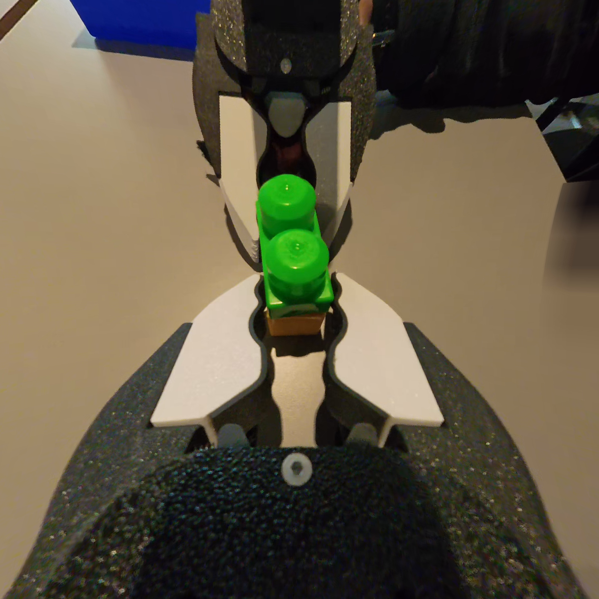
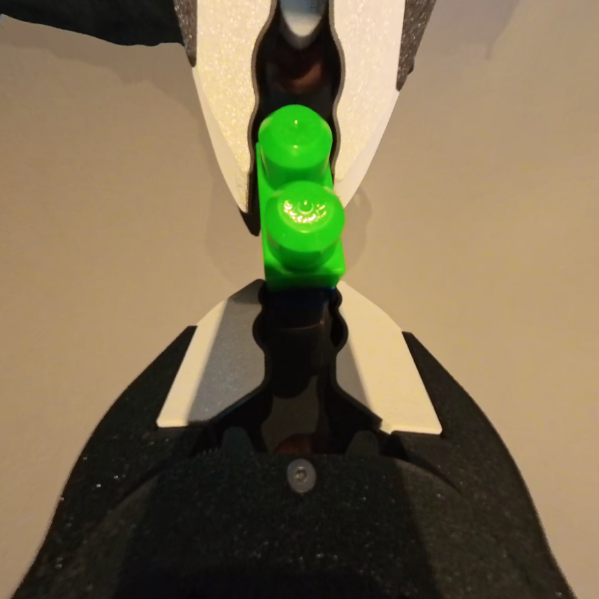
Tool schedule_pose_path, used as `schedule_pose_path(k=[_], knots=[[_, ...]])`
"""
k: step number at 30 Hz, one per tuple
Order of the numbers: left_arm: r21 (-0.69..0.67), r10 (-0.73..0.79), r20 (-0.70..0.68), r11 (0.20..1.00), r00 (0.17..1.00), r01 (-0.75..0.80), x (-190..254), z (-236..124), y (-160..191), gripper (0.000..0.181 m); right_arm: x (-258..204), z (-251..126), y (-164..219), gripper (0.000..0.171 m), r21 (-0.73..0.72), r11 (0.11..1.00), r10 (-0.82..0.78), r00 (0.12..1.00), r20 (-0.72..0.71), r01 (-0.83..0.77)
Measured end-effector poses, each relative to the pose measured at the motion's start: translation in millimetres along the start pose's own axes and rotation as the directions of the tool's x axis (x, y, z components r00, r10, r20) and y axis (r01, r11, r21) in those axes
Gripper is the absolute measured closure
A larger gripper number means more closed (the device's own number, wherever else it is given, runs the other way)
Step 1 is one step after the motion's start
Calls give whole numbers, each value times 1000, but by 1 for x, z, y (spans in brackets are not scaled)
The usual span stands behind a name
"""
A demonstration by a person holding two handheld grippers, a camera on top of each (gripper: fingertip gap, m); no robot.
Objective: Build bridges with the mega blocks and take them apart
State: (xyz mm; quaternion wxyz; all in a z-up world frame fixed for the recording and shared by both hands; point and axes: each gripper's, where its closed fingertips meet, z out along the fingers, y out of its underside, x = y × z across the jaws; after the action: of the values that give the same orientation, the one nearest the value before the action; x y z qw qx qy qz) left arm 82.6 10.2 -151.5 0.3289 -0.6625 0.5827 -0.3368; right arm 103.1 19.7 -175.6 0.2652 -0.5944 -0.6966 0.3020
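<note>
A green two-stud block [image 1: 291, 227] lies as a span between two supports on the beige table [image 1: 97, 227]. In the left wrist view my left gripper [image 1: 297, 278] is shut on the orange block [image 1: 295, 324] under the green block's near end. My right gripper [image 1: 291, 249] faces it from the far side, its fingers flanking the far end. In the right wrist view the green block [image 2: 298, 168] sits on a dark blue block [image 2: 299, 296], mostly in shadow, and my right gripper [image 2: 298, 285] is shut on it. The left gripper [image 2: 298, 202] shows opposite.
A blue box [image 1: 139, 22] stands at the table's far left. A black-gloved hand [image 1: 470, 48] holds the right gripper at the upper right. A dark object [image 1: 570, 139] sits at the right edge. Left and right tips are no more than a few centimetres apart.
</note>
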Motion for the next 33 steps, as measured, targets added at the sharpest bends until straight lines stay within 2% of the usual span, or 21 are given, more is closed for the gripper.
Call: schedule_pose_path(k=[24, 33], knots=[[-13, 42, -60, 999, 997, -43, 4, -1, 1, 144, -6, 0, -1, 134, 2, 1000, -17, 998, 55, 17], [-11, 21, -27, 1000, 999, -21, 2, -1, 1, 145, -3, 1, 1, 134, -2, 1000, -21, 1000, 5, 21]])
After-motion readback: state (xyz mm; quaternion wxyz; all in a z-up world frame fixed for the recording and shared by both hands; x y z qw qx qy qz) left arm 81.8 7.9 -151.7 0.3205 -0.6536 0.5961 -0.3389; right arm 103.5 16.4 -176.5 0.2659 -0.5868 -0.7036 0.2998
